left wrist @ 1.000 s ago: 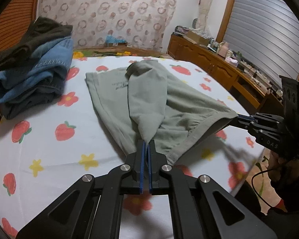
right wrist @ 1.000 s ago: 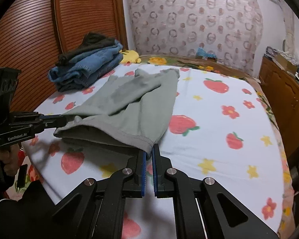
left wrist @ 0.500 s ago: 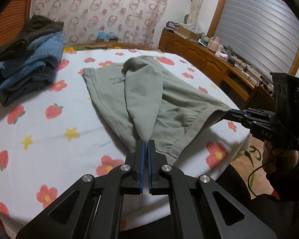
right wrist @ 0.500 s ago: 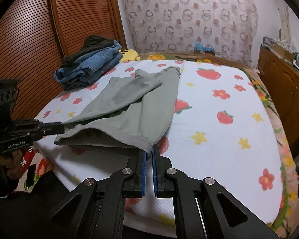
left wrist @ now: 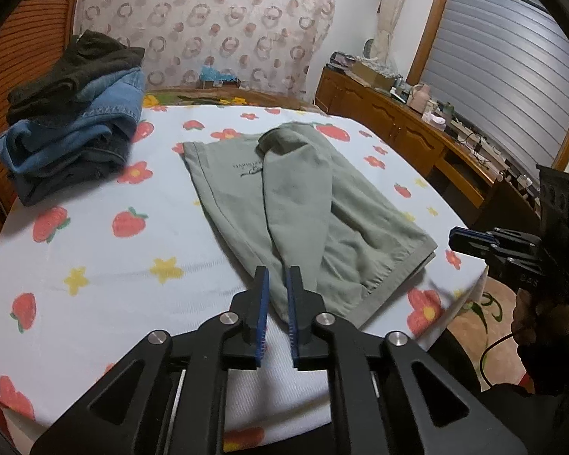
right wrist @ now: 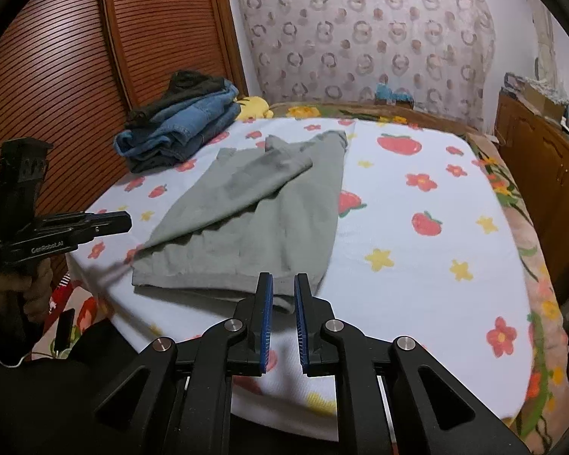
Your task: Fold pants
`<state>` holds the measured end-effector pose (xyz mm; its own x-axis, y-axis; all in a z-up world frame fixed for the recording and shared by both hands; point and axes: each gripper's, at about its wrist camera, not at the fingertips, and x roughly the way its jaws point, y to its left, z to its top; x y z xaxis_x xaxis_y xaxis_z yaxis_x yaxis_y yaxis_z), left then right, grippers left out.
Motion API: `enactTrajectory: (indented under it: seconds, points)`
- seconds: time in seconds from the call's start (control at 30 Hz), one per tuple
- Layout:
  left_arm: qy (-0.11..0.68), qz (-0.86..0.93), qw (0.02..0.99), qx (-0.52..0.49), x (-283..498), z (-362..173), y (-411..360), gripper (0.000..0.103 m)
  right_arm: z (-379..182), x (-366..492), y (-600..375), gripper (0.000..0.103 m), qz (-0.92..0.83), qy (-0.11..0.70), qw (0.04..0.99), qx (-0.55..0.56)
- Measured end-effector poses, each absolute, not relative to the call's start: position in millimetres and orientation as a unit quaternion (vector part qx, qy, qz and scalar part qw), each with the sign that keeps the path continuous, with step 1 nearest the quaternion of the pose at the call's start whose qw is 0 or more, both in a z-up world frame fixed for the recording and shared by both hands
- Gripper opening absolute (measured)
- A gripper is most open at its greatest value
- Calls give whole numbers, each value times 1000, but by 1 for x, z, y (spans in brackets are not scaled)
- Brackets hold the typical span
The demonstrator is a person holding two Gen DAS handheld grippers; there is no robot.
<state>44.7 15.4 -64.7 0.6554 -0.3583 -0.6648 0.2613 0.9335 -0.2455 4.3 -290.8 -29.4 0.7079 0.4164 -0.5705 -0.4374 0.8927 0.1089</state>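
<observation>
- Pants (left wrist: pixel 303 212), grey-green, lie on the bed (left wrist: pixel 95 265) ahead of the left gripper (left wrist: pixel 277 288) in the left wrist view, one leg already folded across the other and its narrow end reaching down between the blue fingers (left wrist: pixel 262 303).
- Those fingers are spreading; the cloth sits in the gap, but neither pad presses on it, so the hem is let go.
- Beyond the fingers to the right, the right gripper (left wrist: pixel 455 239) hovers just off the hem corner, not touching it.
- Only this view shows the printed lettering near the waistband, and the window blind (left wrist: pixel 512 76) and low cabinet (left wrist: pixel 417 140) far right.
- From the right wrist view, the pants (right wrist: pixel 254 220) stretch ahead and left of the right gripper (right wrist: pixel 283 295), whose fingers (right wrist: pixel 267 303) are also opening, the hem edge just at their tips and unclamped.
- Only here does the left gripper (right wrist: pixel 127 223) show side-on, clear of the cloth, with the slatted wardrobe (right wrist: pixel 76 57) behind it.
- A stack of folded jeans (right wrist: pixel 178 125) lies far ahead-left.
- Risk, as I judge it: the hem lies close to the bed's near edge, so a finger tooth snagging the knit on withdrawal could drag the layers askew or off the mattress.
- The loose upper leg may slide when the next fold lifts it.
</observation>
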Motion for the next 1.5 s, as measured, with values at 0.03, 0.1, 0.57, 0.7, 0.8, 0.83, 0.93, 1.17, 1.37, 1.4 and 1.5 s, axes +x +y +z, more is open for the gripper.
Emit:
enactTrajectory:
  seconds: [0.03,0.1,0.57,0.7,0.8,0.83,0.93,1.17,1.37,1.4,1.5]
  points:
    - [376,-168,909,-62,46,-63,16,21,-28,4,-292,12,231,301,925,-18]
    - [374,-161,911,-57,50,-63,14,34,-27,7,-292,12,229,296,927,-20]
    - [386,-190,903,-18,105,-68,-20,66,-39,68,-279,41,206,281,937,-23]
    - [379,-202,903,-8,120,-60,-32,77,-43,84,-276,43,200,286,937,-22]
    - [374,-204,905,-2,132,-54,-41,77,-45,94,-275,44,193,293,936,-23]
    - [370,-204,906,-3,137,-52,-44,77,-46,98,-275,44,191,296,936,-24]
    - [373,-211,904,0,150,-50,-51,77,-50,108,-275,44,186,305,934,-26]
    - [390,-224,893,8,174,-55,-67,63,-55,115,-277,44,186,308,933,-19]
    - [408,-231,882,47,190,-67,-93,40,-59,112,-278,44,193,303,933,-14]
    - [413,-233,879,50,192,-69,-96,40,-60,112,-278,44,193,301,934,-15]
    - [425,-229,874,61,201,-76,-105,39,-61,111,-277,44,195,299,934,-18]
